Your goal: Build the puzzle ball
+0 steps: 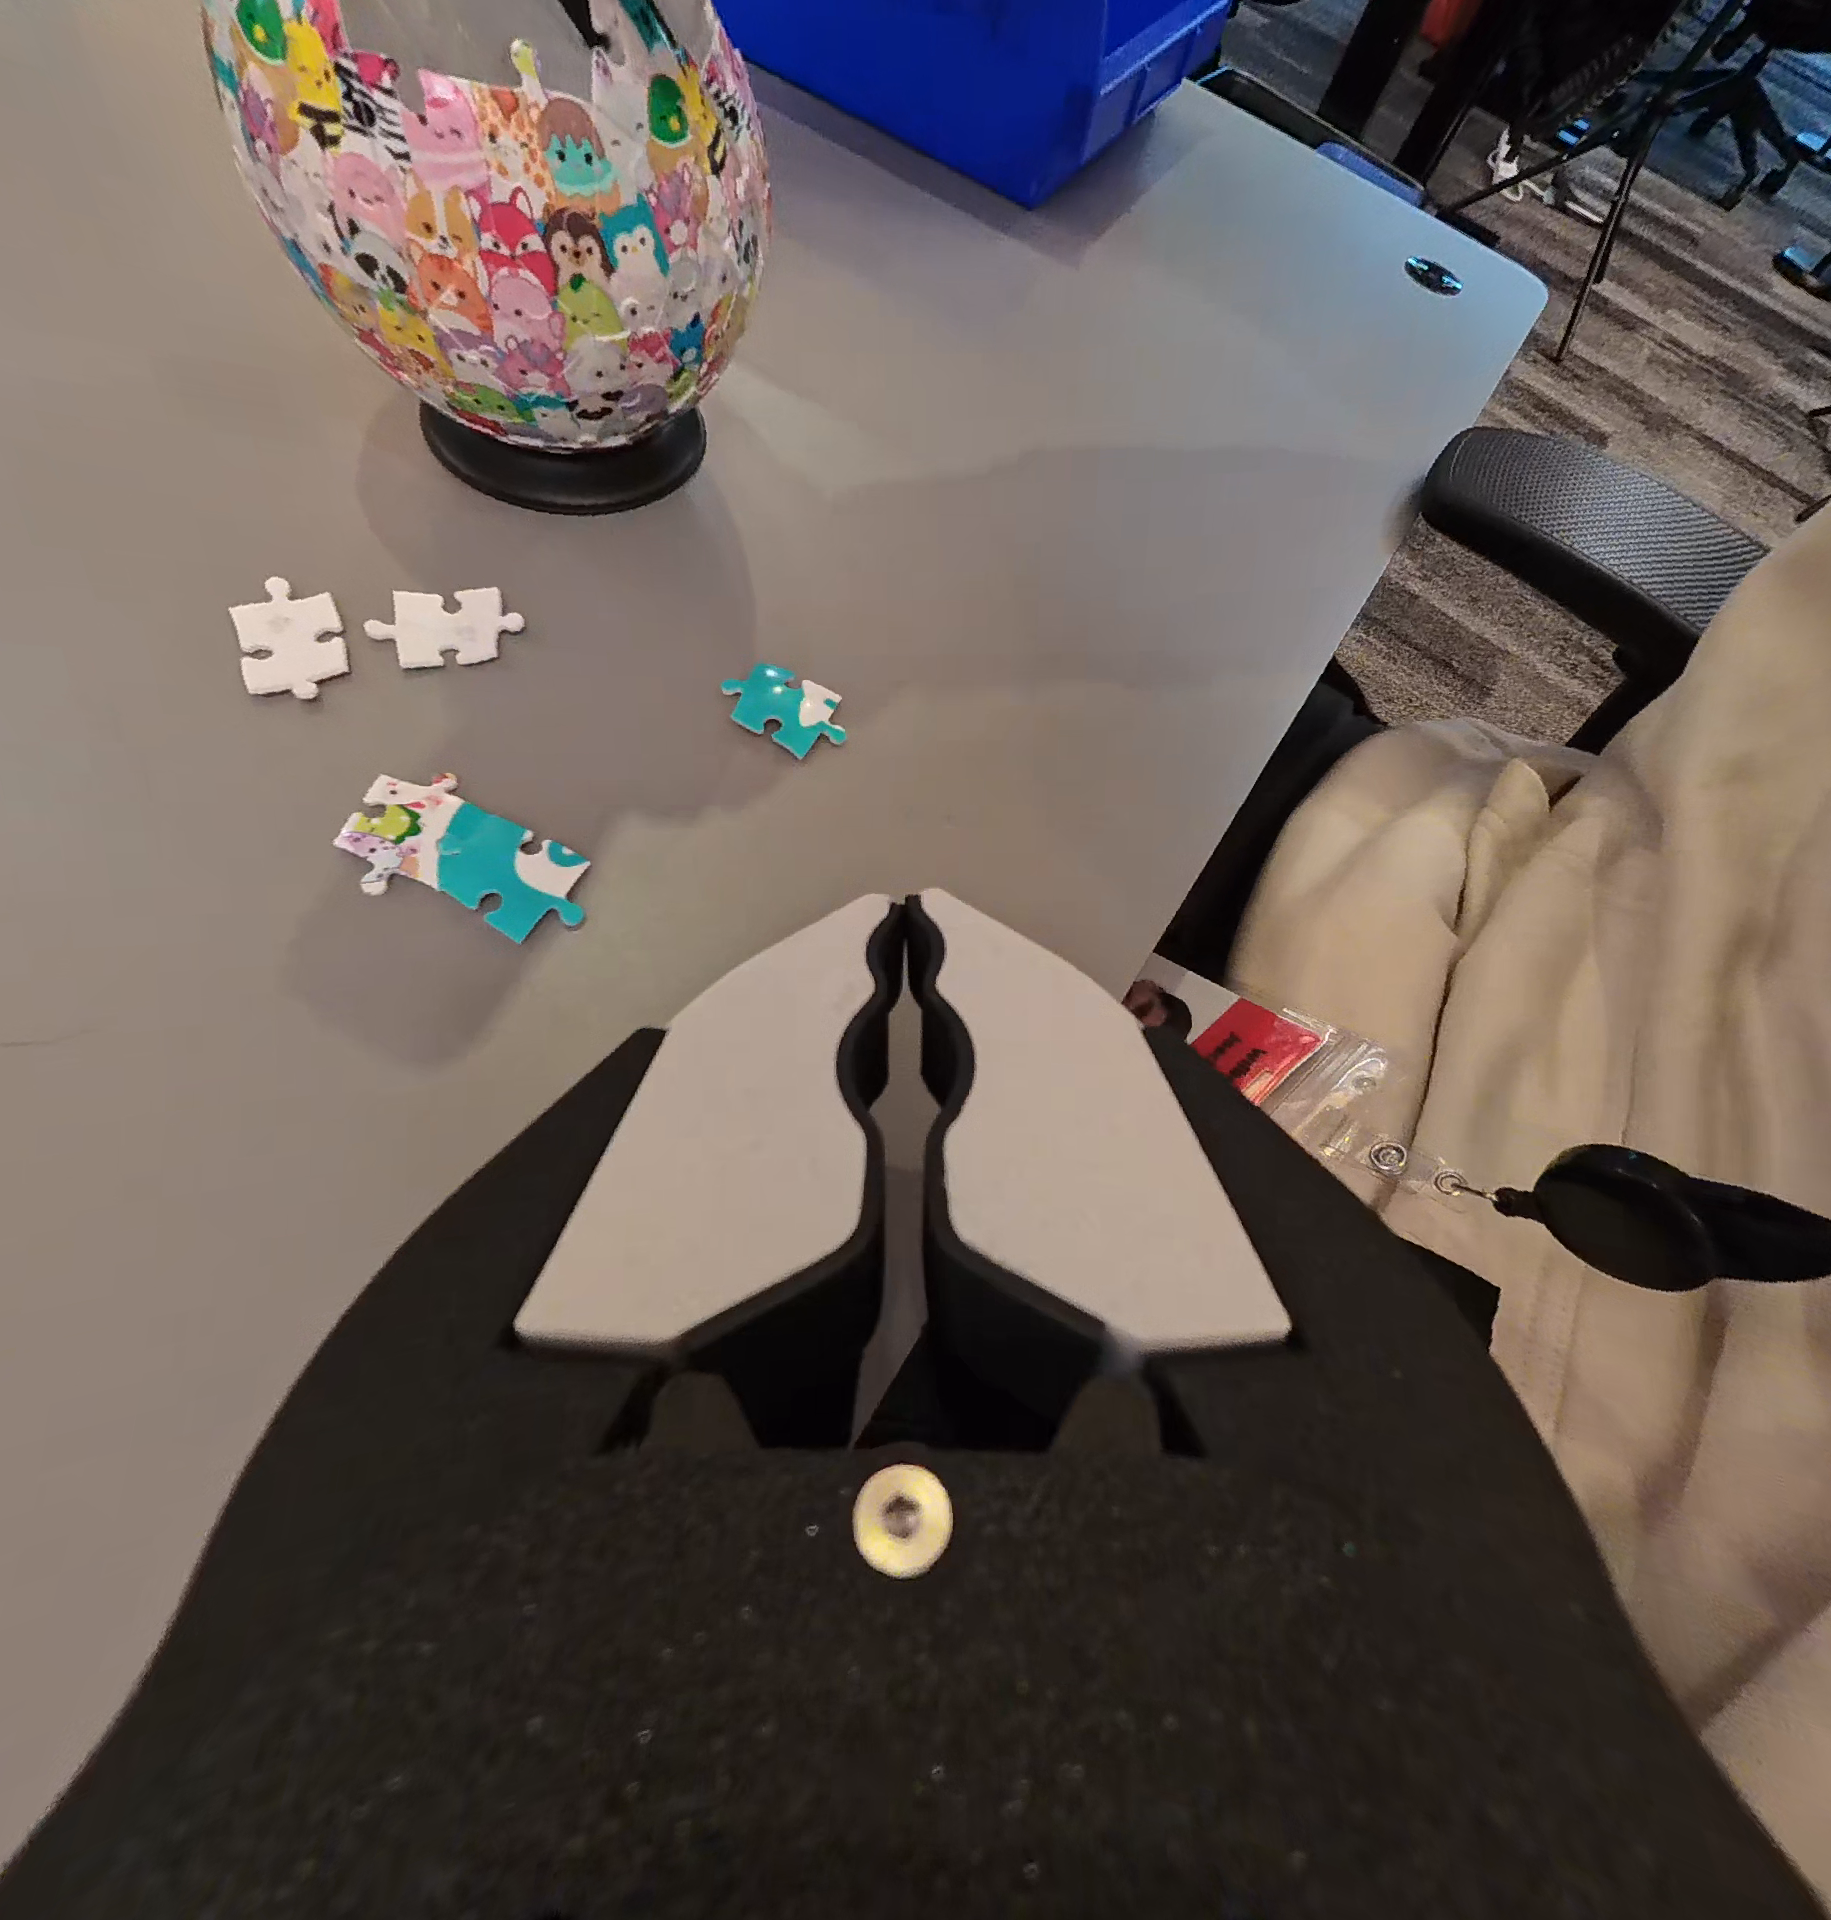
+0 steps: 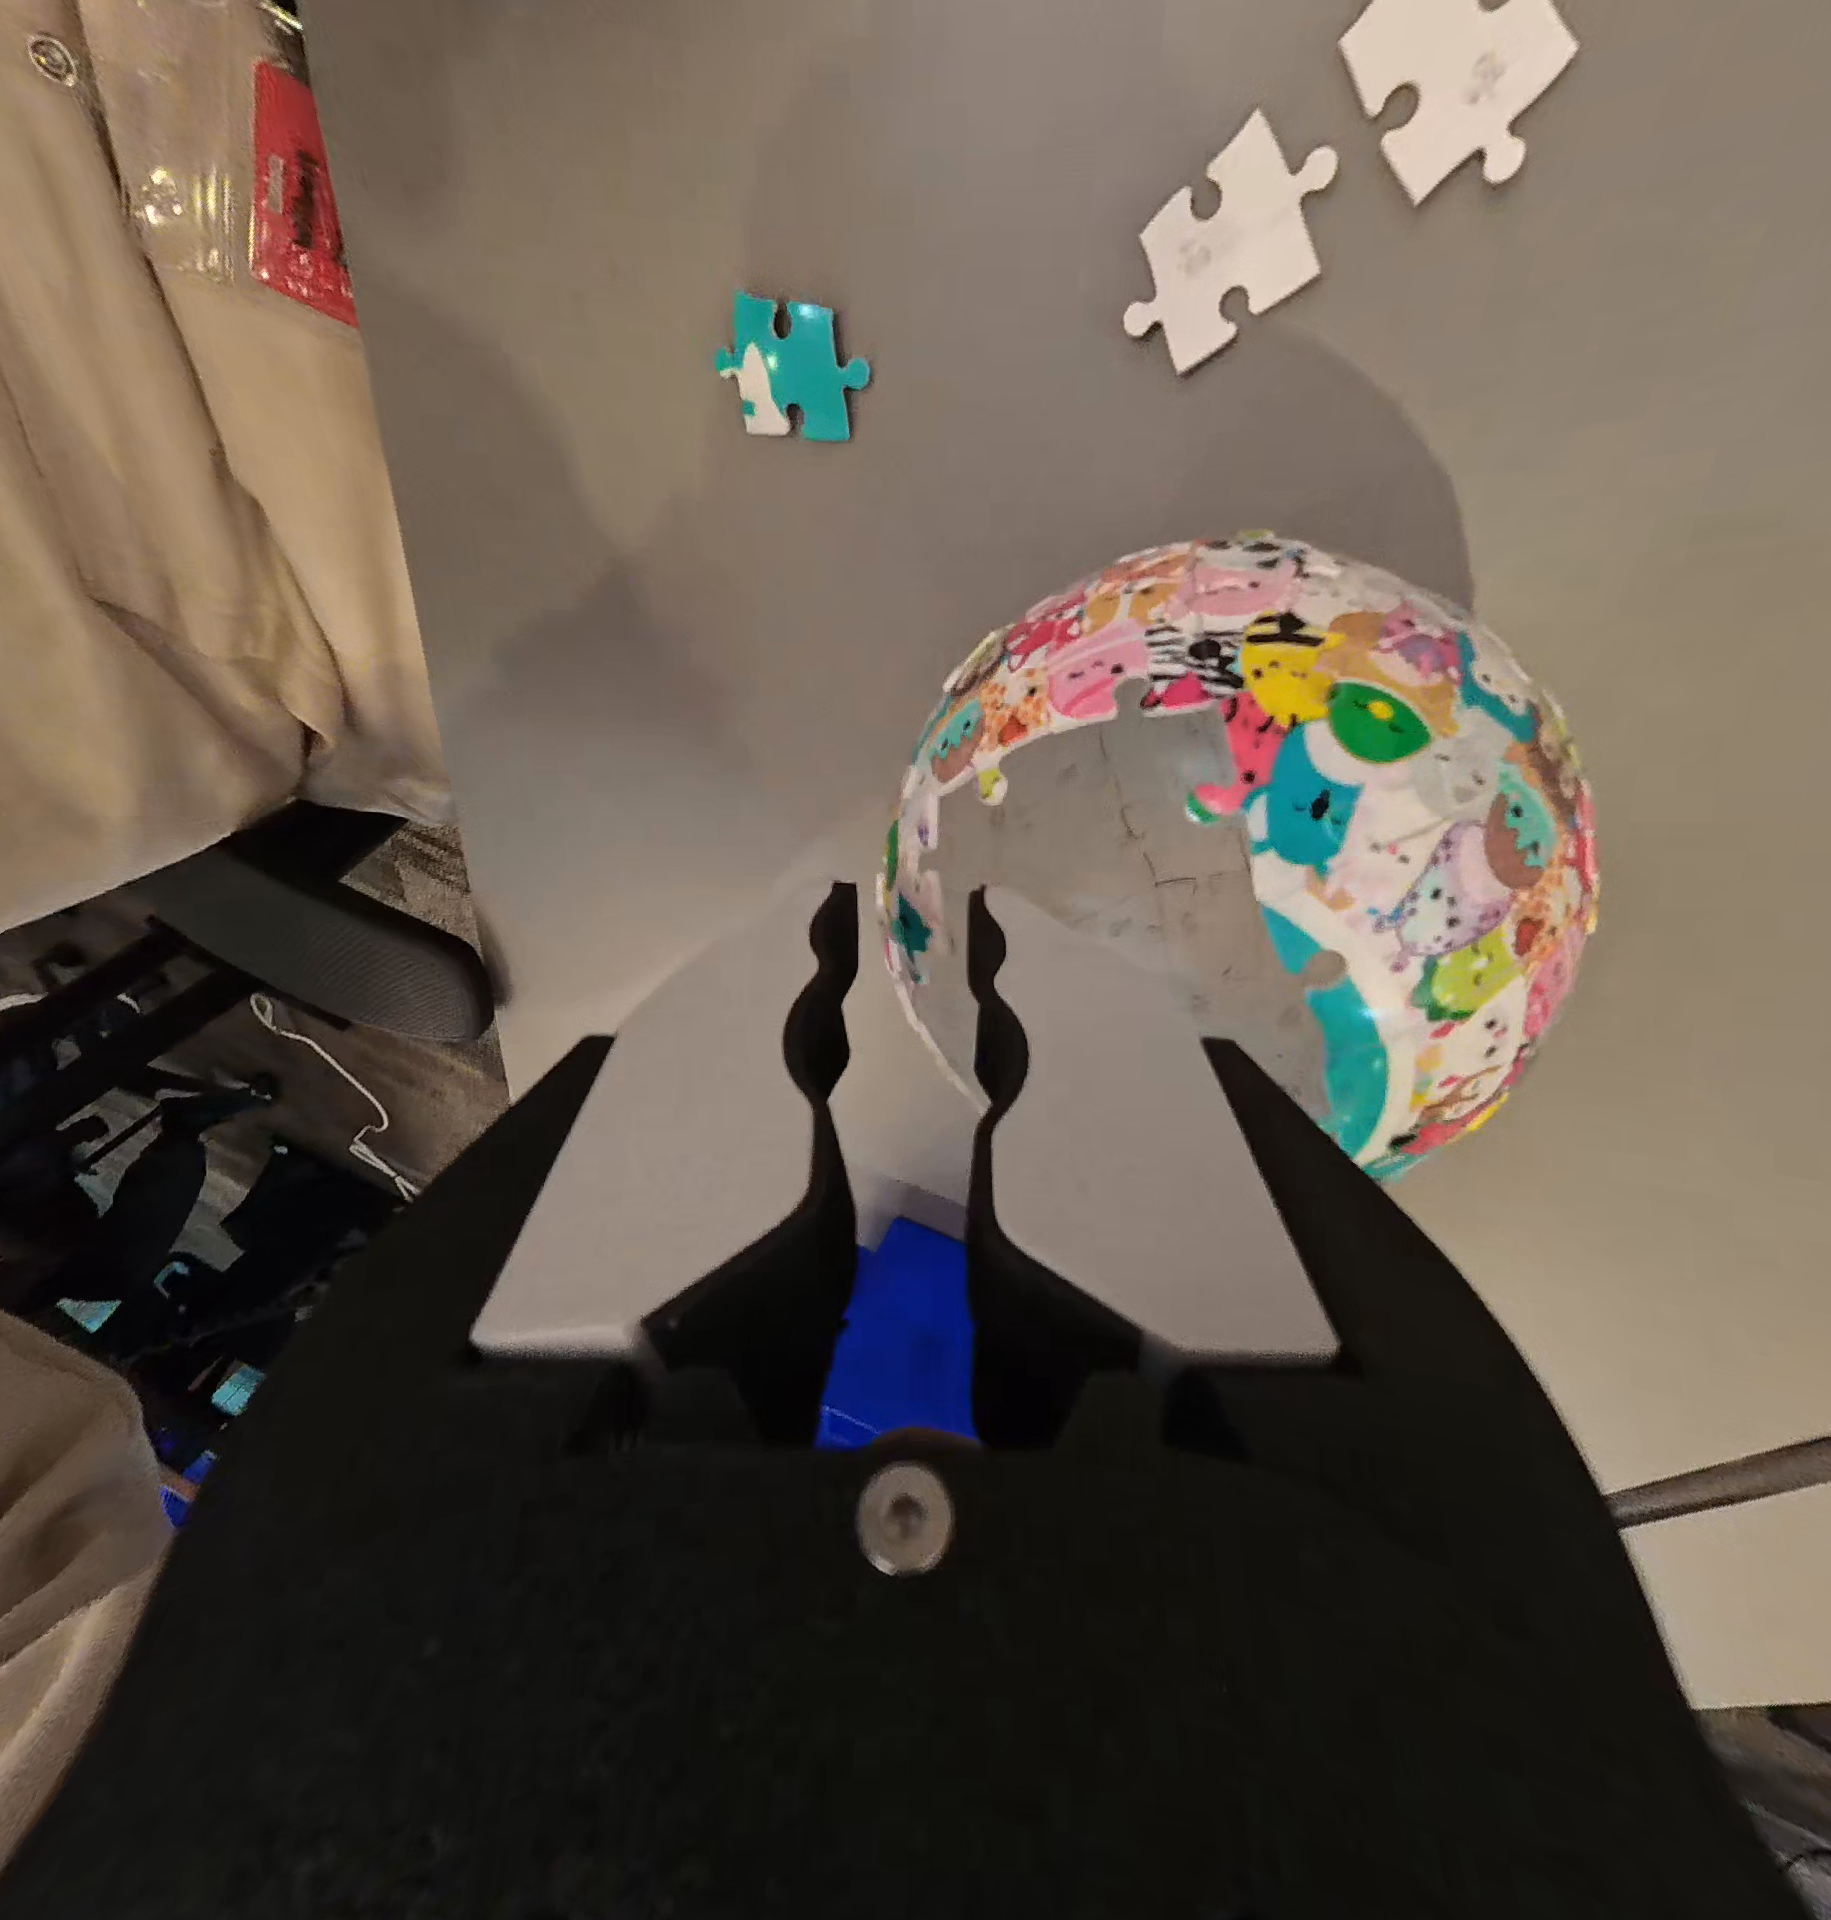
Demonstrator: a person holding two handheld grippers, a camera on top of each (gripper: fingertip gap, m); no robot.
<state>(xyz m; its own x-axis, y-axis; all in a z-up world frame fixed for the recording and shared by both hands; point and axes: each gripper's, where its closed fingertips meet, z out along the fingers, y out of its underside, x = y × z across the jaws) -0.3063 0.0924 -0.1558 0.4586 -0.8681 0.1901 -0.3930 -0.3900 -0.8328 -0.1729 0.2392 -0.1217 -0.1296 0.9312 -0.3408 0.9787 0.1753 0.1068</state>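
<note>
The puzzle ball (image 1: 485, 239), covered in colourful cartoon animals, stands on a black ring base (image 1: 563, 473) at the far left of the grey table (image 1: 994, 520). Its top is open. My left gripper (image 1: 909, 906) is shut and empty, low over the table's near edge, well short of the loose pieces. These are two white face-down pieces (image 1: 287, 639), one teal piece (image 1: 786, 712) and a joined teal-and-colourful pair (image 1: 464, 857). My right gripper (image 2: 911, 896) is partly open. It straddles the rim of the ball (image 2: 1410, 831) at its opening (image 2: 1119, 862).
A blue bin (image 1: 984, 83) stands behind the ball. A person in cream clothing (image 1: 1617, 935) sits at the table's right edge, with a badge on a black reel (image 1: 1628, 1216). Office chairs stand on the carpet beyond. The teal piece (image 2: 791, 364) and the white pieces (image 2: 1228, 244) lie past the ball. About 20 cm separates my left fingertips from my right. The teal piece (image 1: 786, 712) lies around 12 cm away from my left fingertips.
</note>
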